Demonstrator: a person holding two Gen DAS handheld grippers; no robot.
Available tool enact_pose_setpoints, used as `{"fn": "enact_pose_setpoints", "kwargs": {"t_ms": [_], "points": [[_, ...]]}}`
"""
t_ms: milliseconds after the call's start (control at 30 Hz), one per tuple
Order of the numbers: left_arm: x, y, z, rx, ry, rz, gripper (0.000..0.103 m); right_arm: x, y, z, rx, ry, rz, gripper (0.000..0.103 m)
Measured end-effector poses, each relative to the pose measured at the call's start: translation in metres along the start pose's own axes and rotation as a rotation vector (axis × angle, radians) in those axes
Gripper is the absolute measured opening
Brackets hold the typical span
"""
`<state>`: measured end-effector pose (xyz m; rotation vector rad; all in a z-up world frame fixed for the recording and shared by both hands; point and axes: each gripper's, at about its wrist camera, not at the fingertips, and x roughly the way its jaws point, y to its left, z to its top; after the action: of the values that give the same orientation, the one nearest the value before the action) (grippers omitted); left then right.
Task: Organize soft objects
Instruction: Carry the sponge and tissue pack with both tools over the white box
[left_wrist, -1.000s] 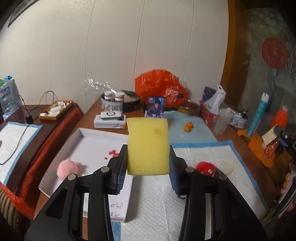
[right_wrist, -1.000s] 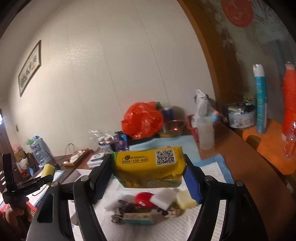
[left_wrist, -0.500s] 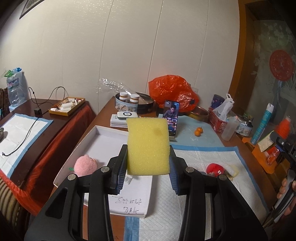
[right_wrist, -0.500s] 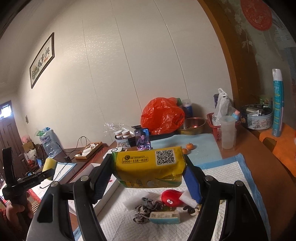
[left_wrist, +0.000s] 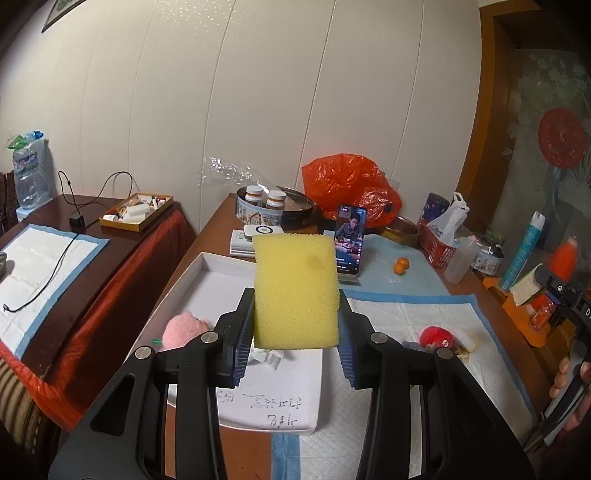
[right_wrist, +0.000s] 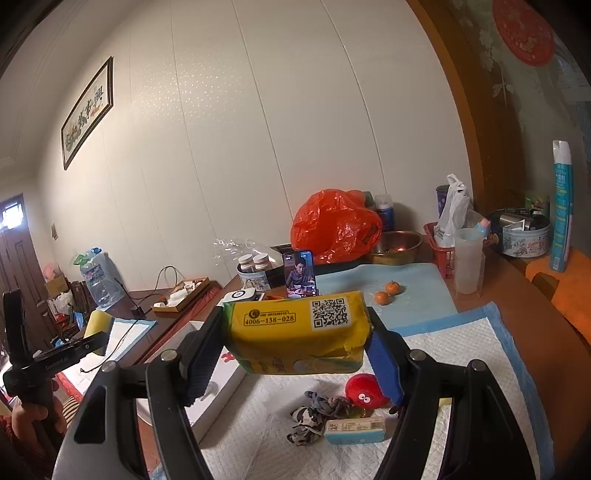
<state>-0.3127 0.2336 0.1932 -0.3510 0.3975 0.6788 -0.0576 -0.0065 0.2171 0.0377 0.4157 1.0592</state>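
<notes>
My left gripper (left_wrist: 295, 334) is shut on an upright yellow sponge (left_wrist: 296, 291), held in the air over the near end of a white tray (left_wrist: 207, 264). A pink fluffy ball (left_wrist: 183, 328) lies in that tray at its left side. My right gripper (right_wrist: 295, 347) is shut on a yellow tissue pack (right_wrist: 297, 330) with a QR code, raised above the white pad (right_wrist: 443, 354). Below it on the pad lie a red plush ball (right_wrist: 364, 391), a rumpled patterned cloth (right_wrist: 314, 415) and a small pale box (right_wrist: 354, 430). The left gripper and sponge also show far left (right_wrist: 96, 325).
A phone (left_wrist: 350, 240) stands propped behind the tray, with two small oranges (left_wrist: 401, 266) to its right. An orange plastic bag (left_wrist: 351, 188), a tin with jars (left_wrist: 266, 206), a red basket (left_wrist: 437, 243) and bottles crowd the back and right. A side table (left_wrist: 55, 236) with cables stands left.
Both grippers have drawn back from the table with their loads, so tray, pad and phone look farther off. The grips on sponge and tissue pack are unchanged.
</notes>
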Motion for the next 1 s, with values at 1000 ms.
{"fn": "enact_pose_setpoints", "kwargs": {"t_ms": [1000], "points": [[0.019, 0.084, 0.037, 0.033, -0.019, -0.084, 0.039, 0.04, 0.09, -0.001, -0.049, -0.006, -0.04, 0.073]]}}
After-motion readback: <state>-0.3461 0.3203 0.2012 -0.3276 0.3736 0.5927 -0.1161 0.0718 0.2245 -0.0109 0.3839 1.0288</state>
